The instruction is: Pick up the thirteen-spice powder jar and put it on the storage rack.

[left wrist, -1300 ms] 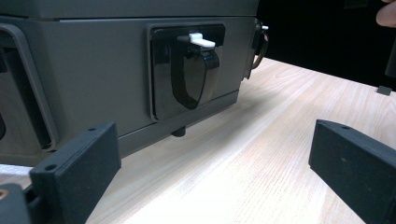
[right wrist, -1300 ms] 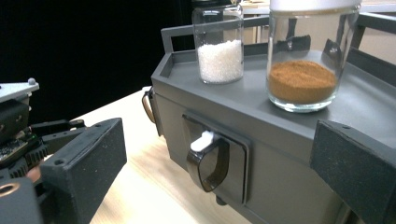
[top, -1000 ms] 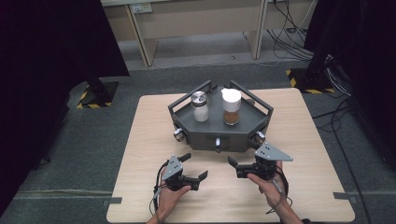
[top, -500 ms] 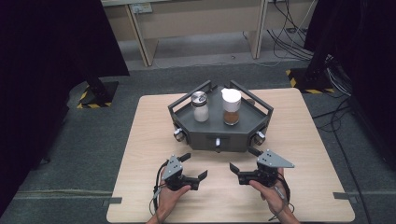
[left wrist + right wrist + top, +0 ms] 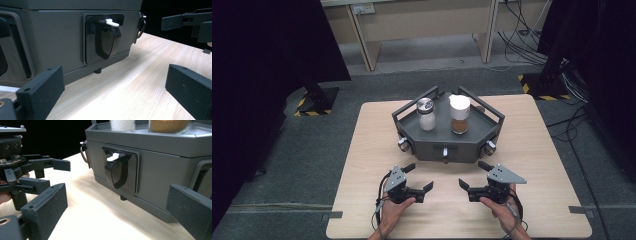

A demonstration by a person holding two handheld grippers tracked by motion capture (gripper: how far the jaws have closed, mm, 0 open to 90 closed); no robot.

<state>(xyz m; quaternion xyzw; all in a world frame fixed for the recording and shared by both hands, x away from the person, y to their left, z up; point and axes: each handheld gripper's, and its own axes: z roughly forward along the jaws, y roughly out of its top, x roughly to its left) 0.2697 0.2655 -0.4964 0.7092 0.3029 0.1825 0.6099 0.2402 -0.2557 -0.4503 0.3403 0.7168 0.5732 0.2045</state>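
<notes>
Grey hexagonal metal tray (image 5: 412,131) sits at the far middle of the pale wooden table (image 5: 542,150); in it, the steel-capped glass jar of white grains (image 5: 426,114) stands left of the white-lidded glass jar of brown powder (image 5: 459,114). On the tray's near wall, a black latch with white lever (image 5: 107,37) faces the person. Before the tray, left claw (image 5: 418,177) and right claw (image 5: 473,175) lie side by side, apart, both near the table's front edge.

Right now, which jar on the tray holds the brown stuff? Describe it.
On the wooden table sits a grey angular tray holding two jars. The brown-filled jar is the right one, taller, with a white cap; its neighbour, the white-filled jar, has a metal lid.
</notes>
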